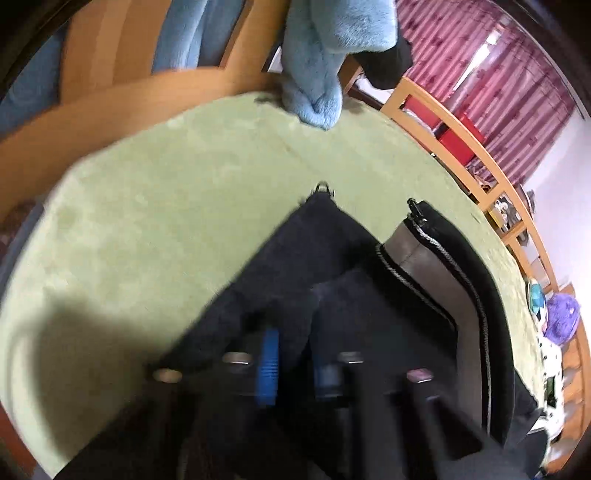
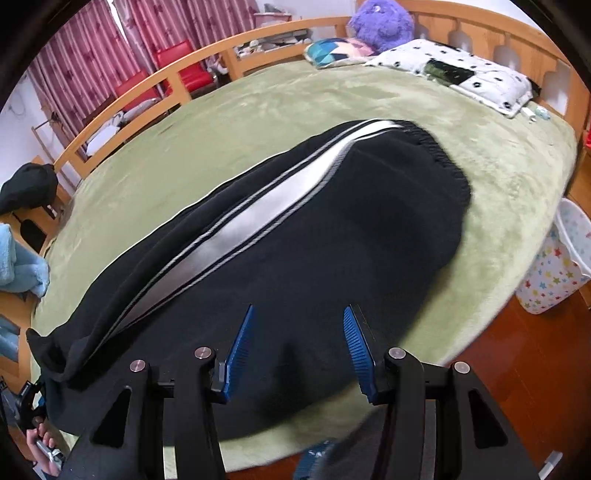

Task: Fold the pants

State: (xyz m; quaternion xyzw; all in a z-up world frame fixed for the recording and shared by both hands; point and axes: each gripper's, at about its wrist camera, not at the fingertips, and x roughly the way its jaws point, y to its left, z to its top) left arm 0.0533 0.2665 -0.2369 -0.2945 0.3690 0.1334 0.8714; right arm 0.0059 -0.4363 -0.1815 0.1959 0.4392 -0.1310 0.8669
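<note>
Black pants [image 2: 332, 229] with a grey and white side stripe [image 2: 243, 225] lie on the green bed cover [image 2: 258, 110], waistband toward the pillows. My right gripper [image 2: 299, 321] is open, its blue fingers [image 2: 240, 347] spread just above the pants' near edge. My left gripper [image 1: 295, 350] is shut on the leg-end fabric of the pants [image 1: 321, 251] and lifts it above the cover; cloth drapes over its blue fingers [image 1: 269, 365]. The zippered cuffs [image 1: 417, 218] point away from that camera. The left gripper also shows at the right wrist view's lower left edge [image 2: 33, 402].
A light blue fleece [image 1: 325, 55] hangs at the bed's far edge. A spotted pillow [image 2: 461, 70], a patterned cushion [image 2: 332, 51] and a purple plush toy [image 2: 380, 22] lie at the head. A wooden rail [image 2: 166, 81] rings the bed. A star-print bin [image 2: 557, 266] stands on the wooden floor.
</note>
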